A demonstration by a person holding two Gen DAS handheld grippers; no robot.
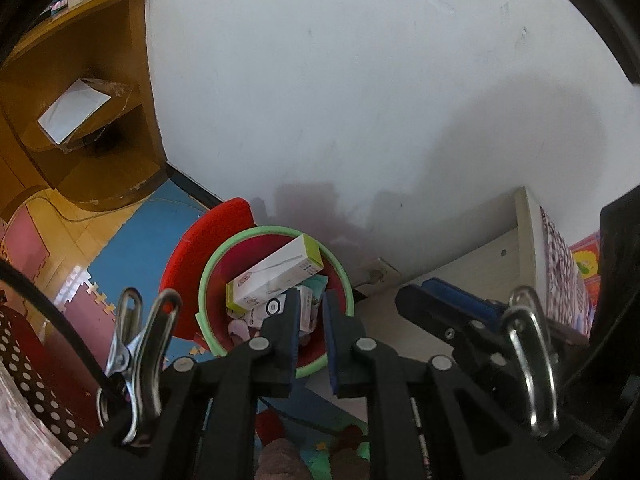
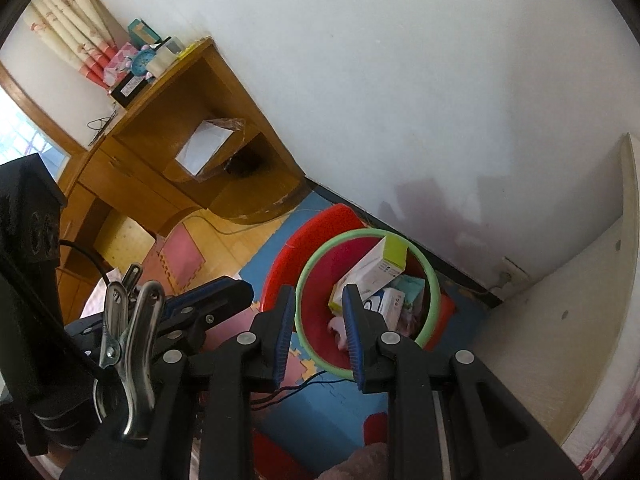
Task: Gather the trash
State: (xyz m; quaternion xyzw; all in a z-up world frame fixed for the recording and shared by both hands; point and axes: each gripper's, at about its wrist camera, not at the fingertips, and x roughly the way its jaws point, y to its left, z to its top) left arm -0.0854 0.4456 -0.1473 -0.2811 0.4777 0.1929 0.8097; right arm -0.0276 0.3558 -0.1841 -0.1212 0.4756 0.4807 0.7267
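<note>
Because the round red bin with the green rim [image 1: 343, 280] is full and both grippers, left [image 1: 311, 322] nearly shut, right [image 2: 316, 322] partly open, hold nothing, a bump could knock out the white and green cardboard box [image 1: 276, 276].

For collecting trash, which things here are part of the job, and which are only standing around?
Part of the job:
- red bin with green rim
- long white box in the bin
- small cartons in the bin
- left tool
- right tool

Only standing around:
- wooden desk
- blue alarm clock on the desk
- curtain
- foam floor mats
</note>
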